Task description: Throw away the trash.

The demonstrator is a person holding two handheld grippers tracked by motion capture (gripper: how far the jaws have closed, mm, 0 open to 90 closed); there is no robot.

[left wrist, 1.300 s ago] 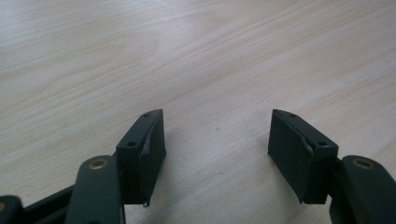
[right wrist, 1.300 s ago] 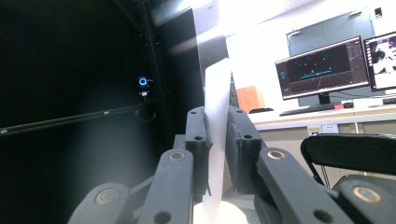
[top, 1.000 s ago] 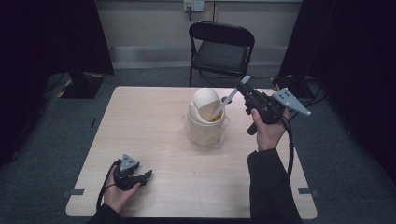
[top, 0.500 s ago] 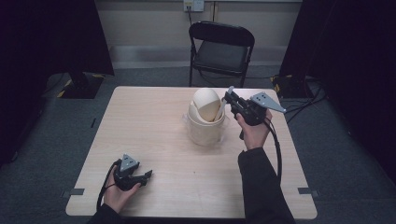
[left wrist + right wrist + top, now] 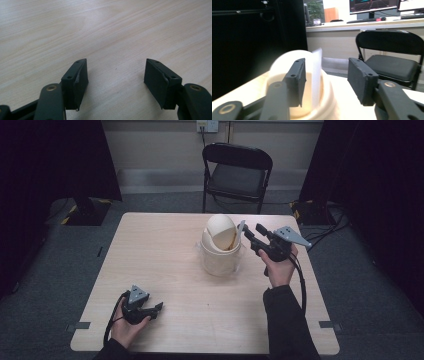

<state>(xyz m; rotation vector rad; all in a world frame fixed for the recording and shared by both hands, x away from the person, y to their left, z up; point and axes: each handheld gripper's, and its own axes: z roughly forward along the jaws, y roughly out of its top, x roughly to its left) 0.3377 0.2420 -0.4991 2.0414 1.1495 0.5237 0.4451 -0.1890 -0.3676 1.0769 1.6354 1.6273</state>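
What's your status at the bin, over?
Left tongs open, idle at table. Right tongs just opening, white card between them over swing-lid bin. Nothing in the way.

On the pale wooden bench a cream bin with a domed swing lid stands right of the middle. The right gripper is held just beside the lid, its jaws having just been opening, with a thin pale card at its tips. The left gripper rests near the bench's front left corner, jaws apart. A black folding chair stands behind the bench.
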